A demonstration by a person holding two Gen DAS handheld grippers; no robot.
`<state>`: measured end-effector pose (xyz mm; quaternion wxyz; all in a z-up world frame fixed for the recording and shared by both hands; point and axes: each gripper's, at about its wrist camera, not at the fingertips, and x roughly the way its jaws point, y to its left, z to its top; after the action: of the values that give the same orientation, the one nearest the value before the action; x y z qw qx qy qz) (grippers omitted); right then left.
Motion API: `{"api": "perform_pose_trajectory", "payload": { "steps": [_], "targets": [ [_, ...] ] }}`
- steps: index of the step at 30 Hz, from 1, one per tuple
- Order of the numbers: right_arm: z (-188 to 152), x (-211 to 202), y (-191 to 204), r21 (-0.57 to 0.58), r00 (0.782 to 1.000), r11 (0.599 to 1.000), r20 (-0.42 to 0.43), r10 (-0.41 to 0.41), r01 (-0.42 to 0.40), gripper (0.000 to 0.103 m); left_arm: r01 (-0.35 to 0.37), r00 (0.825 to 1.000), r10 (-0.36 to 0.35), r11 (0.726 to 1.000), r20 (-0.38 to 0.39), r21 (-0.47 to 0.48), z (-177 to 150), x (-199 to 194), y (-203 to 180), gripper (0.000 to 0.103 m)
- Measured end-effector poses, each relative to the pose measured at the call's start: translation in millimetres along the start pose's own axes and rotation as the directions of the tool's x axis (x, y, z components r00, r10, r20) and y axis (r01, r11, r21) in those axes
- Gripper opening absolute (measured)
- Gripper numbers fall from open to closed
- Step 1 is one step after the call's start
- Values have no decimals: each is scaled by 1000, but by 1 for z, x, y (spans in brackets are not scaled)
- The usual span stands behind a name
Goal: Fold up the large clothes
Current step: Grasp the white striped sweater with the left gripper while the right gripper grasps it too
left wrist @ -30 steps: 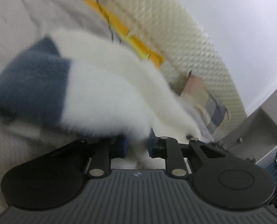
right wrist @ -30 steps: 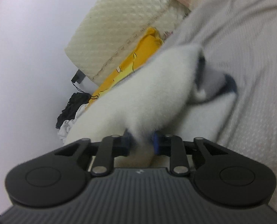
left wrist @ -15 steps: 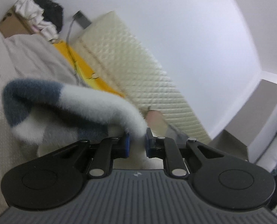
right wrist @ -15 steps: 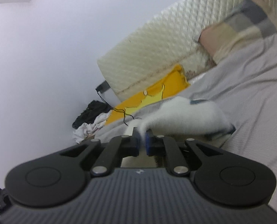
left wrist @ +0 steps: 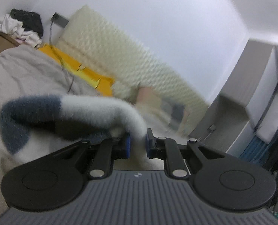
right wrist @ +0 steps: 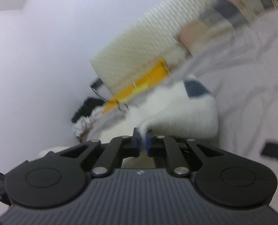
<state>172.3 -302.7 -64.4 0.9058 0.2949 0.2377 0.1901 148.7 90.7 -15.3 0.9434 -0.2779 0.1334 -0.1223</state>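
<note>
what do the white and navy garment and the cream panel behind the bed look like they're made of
The fluffy white and navy garment looks like plush fleece or brushed knit: its edges are hazy with pile and it droops softly from the left gripper. The cream quilted panel seems a padded fabric or foam, with a matte diamond-dimpled surface; blur leaves that open.

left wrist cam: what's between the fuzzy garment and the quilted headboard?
In the left wrist view, grey bedding and a yellow cloth with a dark cable lie between the fuzzy white-and-navy garment and the quilted headboard.

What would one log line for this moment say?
left gripper: shut on sweater | right gripper: shut on sweater | sweater: lifted above bed | fold: not finished
</note>
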Motion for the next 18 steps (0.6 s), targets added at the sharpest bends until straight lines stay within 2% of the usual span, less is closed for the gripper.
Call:
{"api": "perform_pose_trajectory", "payload": {
  "steps": [5, 8, 11, 15, 18],
  "targets": [
    [-13, 38, -34, 78, 987, 993, -141, -83, 94, 10, -108, 987, 111, 994, -116, 26, -20, 43, 14, 18],
    [-22, 57, -51, 156, 976, 981, -201, -82, 114, 11, -139, 983, 145, 989, -116, 57, -26, 63, 17, 18],
    [-29, 74, -58, 170, 969, 976, -226, -95, 135, 12, -166, 976, 178, 981, -124, 101, -27, 87, 22, 18],
    [-30, 96, -58, 146, 966, 978, -233, -113, 150, 12, -241, 947, 266, 960, -181, 145, -26, 139, 39, 18],
    [-33, 108, -65, 118, 963, 981, -240, -123, 155, 12, -296, 913, 333, 938, -235, 179, -32, 174, 56, 20]
  ]
}}
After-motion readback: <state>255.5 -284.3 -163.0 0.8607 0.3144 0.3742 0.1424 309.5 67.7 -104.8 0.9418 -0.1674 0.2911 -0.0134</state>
